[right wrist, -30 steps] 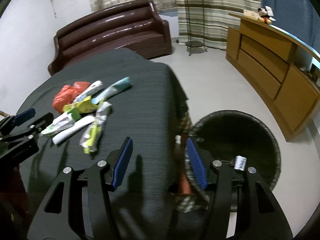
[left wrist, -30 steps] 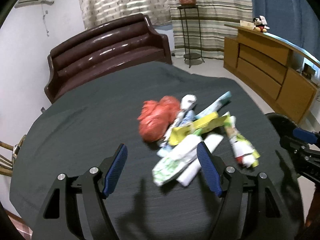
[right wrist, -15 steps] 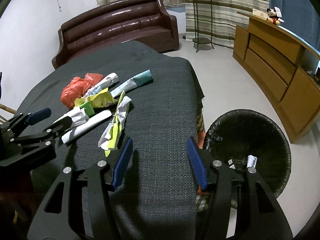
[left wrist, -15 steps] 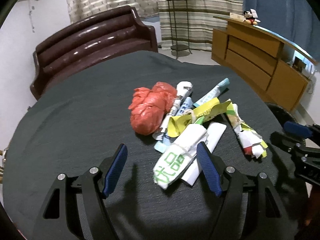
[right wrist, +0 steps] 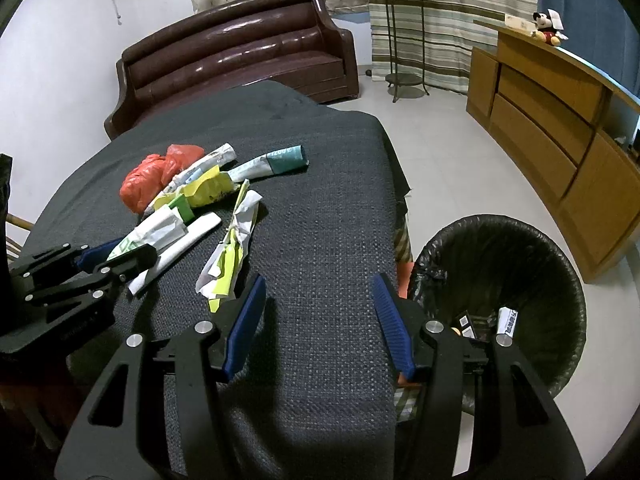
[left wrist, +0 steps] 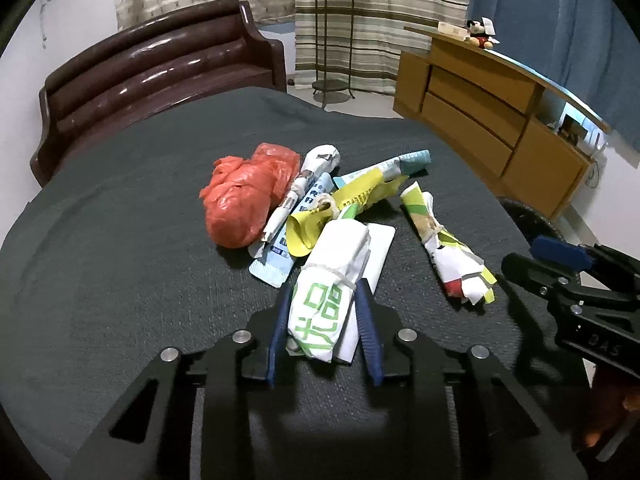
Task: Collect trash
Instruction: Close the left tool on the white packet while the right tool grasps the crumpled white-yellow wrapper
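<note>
Left gripper [left wrist: 323, 312], jaws just closing, pinches the white packet [left wrist: 330, 280] at the near edge of the trash pile [left wrist: 320, 208] on the dark table [left wrist: 120, 260], while the right gripper [right wrist: 320, 320] hangs spread and tilted downward over bare cloth, beside the black bin [right wrist: 520, 248].

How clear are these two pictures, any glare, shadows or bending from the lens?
Left wrist view: sharp, fisheye bows the cabinet, glare streaks on the sofa, left gripper casts a shadow on the dark cloth. Right wrist view: sharp, dark corners, shadow beneath the right gripper.
</note>
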`<state>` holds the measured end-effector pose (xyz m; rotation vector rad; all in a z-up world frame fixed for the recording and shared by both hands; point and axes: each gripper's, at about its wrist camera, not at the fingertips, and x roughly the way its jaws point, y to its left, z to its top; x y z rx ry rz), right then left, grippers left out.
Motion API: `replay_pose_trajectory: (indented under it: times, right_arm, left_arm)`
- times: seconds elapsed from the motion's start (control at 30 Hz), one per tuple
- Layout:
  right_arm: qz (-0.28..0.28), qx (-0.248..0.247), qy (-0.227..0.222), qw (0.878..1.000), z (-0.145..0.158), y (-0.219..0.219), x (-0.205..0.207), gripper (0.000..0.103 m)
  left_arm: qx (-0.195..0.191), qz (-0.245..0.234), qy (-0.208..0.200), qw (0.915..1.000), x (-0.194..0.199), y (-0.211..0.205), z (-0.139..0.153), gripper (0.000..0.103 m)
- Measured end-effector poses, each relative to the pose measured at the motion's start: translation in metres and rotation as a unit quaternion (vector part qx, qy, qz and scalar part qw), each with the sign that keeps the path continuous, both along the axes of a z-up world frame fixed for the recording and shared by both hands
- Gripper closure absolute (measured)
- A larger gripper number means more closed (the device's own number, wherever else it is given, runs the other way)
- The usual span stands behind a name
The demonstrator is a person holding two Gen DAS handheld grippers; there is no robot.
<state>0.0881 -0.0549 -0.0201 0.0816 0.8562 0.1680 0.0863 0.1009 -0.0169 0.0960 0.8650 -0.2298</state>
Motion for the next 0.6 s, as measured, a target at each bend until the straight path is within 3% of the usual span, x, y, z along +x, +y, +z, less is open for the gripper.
replay_pose_trajectory:
  times: [0.27, 0.4, 0.57, 0.6]
  right_arm:
    - [0.0, 0.001, 0.0, 1.0, -0.001, -0.001, -0.001, 0.048]
    - [0.0, 0.001, 0.0, 1.0, -0.001, -0.001, 0.0, 0.048]
    - [0.001, 0.0, 0.0, 1.0, -0.001, -0.001, -0.001, 0.048]
    - [0.001, 0.0, 0.0, 1.0, -0.001, -0.001, -0.002, 0.048]
  left_arm:
    - [-0.006, 0.017, 0.003, 0.9998, -0.002, 0.0, 0.002, 0.07]
    - [-0.007, 0.029, 0.002, 0.9995, 0.003, 0.001, 0.003, 0.054]
    - [-0.015, 0.026, 0.004, 0.9995, 0.006, 0.003, 0.003, 0.056]
    - [-0.015, 0.024, 0.001, 0.9996, 0.005, 0.002, 0.003, 0.064]
